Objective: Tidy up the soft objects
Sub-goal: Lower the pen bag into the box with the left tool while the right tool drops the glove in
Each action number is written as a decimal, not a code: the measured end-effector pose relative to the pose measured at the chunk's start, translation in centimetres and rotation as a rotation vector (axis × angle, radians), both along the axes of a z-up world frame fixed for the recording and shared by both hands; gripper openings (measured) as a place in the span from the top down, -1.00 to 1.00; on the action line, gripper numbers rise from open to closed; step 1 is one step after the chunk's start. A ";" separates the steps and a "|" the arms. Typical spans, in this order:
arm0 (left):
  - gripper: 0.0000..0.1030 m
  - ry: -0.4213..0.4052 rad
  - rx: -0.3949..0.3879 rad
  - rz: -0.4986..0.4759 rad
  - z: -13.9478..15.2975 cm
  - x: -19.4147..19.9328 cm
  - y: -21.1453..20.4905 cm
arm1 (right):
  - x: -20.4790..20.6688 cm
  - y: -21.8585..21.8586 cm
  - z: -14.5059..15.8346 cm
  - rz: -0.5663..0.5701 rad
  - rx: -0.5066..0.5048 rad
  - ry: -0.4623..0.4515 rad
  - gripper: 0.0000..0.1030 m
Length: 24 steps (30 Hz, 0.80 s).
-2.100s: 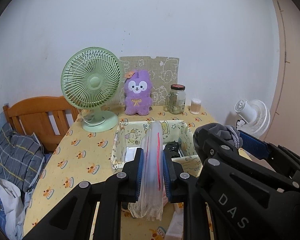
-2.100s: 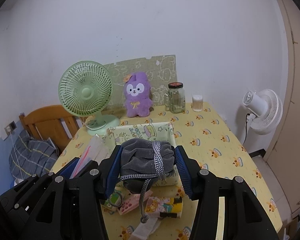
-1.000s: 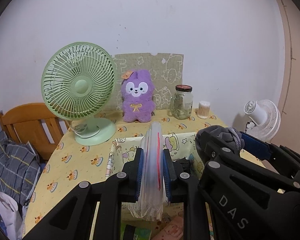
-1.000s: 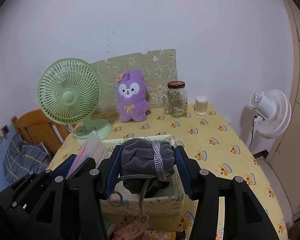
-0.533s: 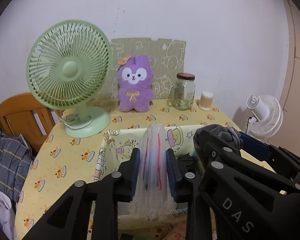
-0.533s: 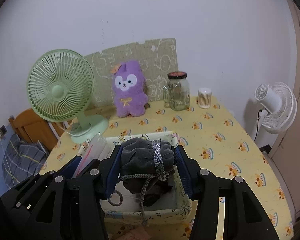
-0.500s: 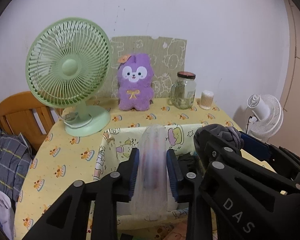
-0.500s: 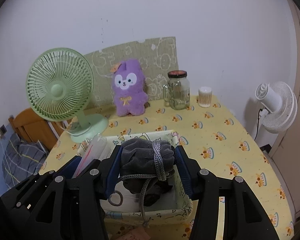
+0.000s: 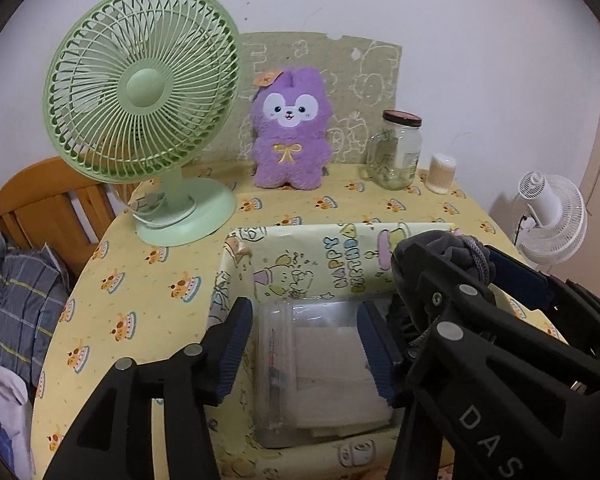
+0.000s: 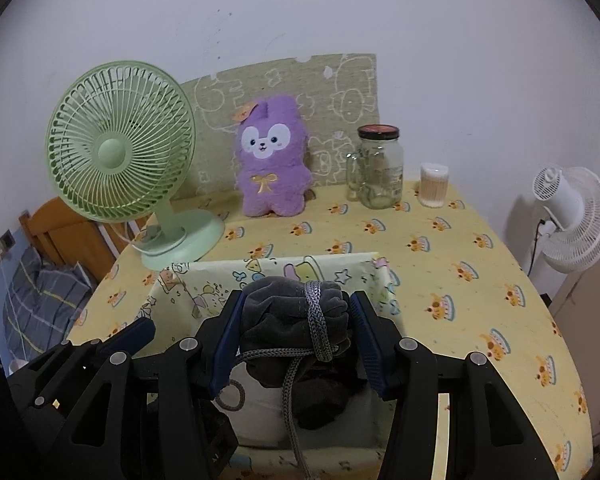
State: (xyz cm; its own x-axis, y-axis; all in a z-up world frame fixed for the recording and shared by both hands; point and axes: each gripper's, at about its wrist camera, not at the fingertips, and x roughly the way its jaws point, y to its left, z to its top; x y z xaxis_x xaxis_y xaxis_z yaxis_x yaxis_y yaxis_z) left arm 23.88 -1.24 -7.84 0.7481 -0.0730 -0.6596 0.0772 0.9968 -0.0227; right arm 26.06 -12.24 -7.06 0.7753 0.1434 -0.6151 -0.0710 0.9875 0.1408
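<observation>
- left gripper: jaws opening, pads clear of the clear plastic zip bag lying inside the yellow cartoon-print fabric box, long axis 12-to-6.
- right gripper clamps the grey drawstring cloth pouch above the box; drop spot lies at 6, so it is the nearer hand.

A pale green fan stands at upper left, a purple plush toy with a yellow bow at centre. The tablecloth is yellow with small orange cake prints. The box is pale yellow with cartoon drawings. The pouch is dark grey.
</observation>
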 end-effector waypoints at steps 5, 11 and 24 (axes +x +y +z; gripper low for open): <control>-0.33 0.019 0.001 -0.006 -0.1 1.0 0.3 | 1.0 0.5 -0.2 0.016 0.005 0.004 -0.10; -0.48 0.030 -0.024 -0.022 -0.4 1.4 0.3 | 2.1 0.7 -0.7 0.015 -0.001 0.019 -0.09; -0.64 0.021 -0.015 -0.042 -0.2 0.9 -0.3 | 2.4 0.7 -1.0 0.015 -0.029 0.049 -0.71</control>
State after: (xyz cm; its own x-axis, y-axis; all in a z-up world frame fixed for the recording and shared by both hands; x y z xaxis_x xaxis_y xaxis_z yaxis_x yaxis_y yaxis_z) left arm 24.81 -1.55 -8.05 0.7303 -0.1138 -0.6736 0.1182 0.9922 -0.0395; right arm 28.49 -11.54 -8.09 0.7422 0.1363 -0.6562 -0.0796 0.9901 0.1156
